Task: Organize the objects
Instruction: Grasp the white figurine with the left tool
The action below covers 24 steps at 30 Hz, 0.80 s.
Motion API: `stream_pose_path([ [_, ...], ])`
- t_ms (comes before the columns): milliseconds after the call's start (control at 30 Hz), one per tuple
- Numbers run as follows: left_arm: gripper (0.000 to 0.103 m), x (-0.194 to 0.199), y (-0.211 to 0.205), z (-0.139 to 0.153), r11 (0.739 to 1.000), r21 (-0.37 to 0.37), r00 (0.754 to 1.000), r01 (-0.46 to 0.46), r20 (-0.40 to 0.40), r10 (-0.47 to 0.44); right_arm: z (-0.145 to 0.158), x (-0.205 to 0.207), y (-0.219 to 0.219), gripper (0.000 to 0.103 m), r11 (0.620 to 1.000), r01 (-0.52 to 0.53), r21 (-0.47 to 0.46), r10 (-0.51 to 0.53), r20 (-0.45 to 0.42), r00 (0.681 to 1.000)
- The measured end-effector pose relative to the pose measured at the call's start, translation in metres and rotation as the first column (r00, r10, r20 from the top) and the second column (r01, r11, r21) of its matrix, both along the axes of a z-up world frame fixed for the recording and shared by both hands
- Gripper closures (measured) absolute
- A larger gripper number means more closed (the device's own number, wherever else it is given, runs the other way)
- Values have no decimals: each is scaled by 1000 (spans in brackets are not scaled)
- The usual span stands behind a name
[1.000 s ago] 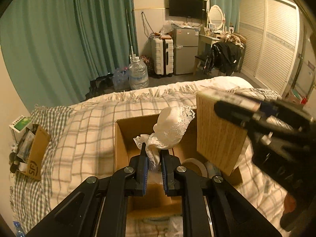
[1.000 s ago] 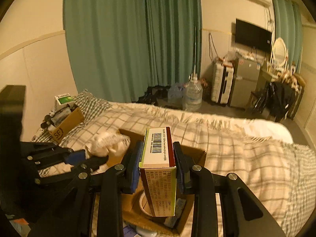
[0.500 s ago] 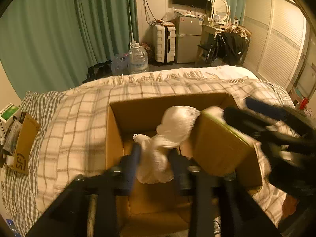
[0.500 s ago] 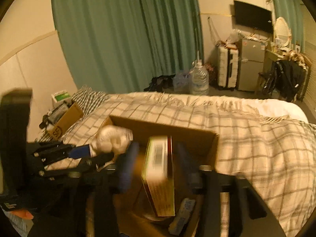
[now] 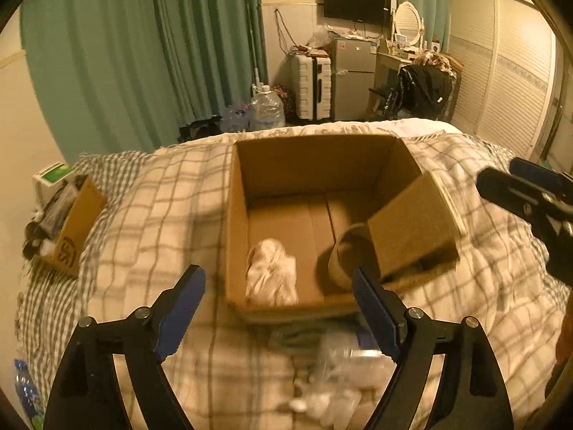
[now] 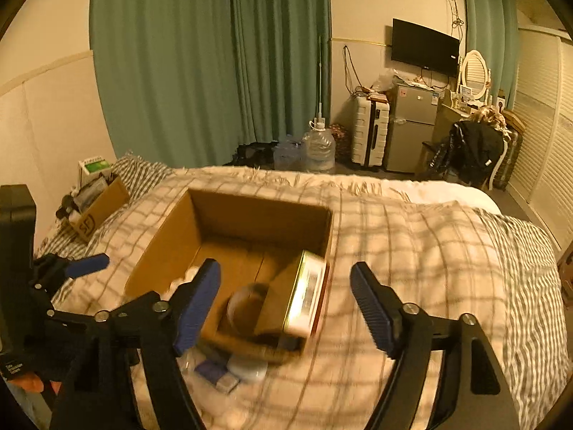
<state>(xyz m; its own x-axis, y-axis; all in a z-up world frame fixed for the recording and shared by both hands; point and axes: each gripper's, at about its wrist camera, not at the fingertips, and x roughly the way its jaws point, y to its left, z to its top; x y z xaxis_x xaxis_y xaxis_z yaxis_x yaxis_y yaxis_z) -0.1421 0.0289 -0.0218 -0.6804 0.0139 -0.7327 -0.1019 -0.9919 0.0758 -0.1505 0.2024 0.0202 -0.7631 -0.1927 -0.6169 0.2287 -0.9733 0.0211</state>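
Observation:
An open cardboard box sits on the plaid bed. Inside it a white lace cloth lies at the near left. A tall carton leans against the box's right wall, over a tape roll. My left gripper hovers at the box's near edge, its jaws opening, and nothing is pressed between the pads. My right gripper hangs above the near right corner with its jaws opening too. The carton lies free below it. Each gripper shows at the edge of the other's view.
A small cardboard box stuffed with items rests at the bed's left side. Loose white and blue items lie on the blanket in front of the big box. Water bottles, a suitcase and a fridge stand beyond the bed.
Both grippers went from shut to wide apart. The lace cloth and the carton left the pads and dropped into the box. Both grippers drew back towards the box's near edge.

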Motion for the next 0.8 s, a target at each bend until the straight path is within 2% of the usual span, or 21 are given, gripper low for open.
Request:
stream_pose_path([
  [167,9,32,-10,-5,997,-14,996,-73,-43,73,-15,34,-8,16,998,15,67,-16,14,1000],
  [333,9,55,-16,-24,994,-12,994,-108,-36,107,-39,63,-14,11,995,12,99,-18,55,998],
  [433,9,65,-18,-43,993,16,993,-121,3,121,-61,70,-18,11,990,18,142,-32,98,995],
  [533,9,73,-16,-63,992,57,993,-111,41,109,-75,63,-17,11,988,36,152,-57,137,989],
  [633,9,78,-11,-77,993,49,992,-110,62,107,-85,57,-10,11,990,61,124,-81,164,983],
  [733,9,76,-2,-85,996,59,995,-61,86,56,-92,52,-4,11,992,83,95,-100,191,977],
  [800,9,71,4,-96,996,81,991,-30,133,19,-94,50,-1,11,993,89,74,-103,204,974],
])
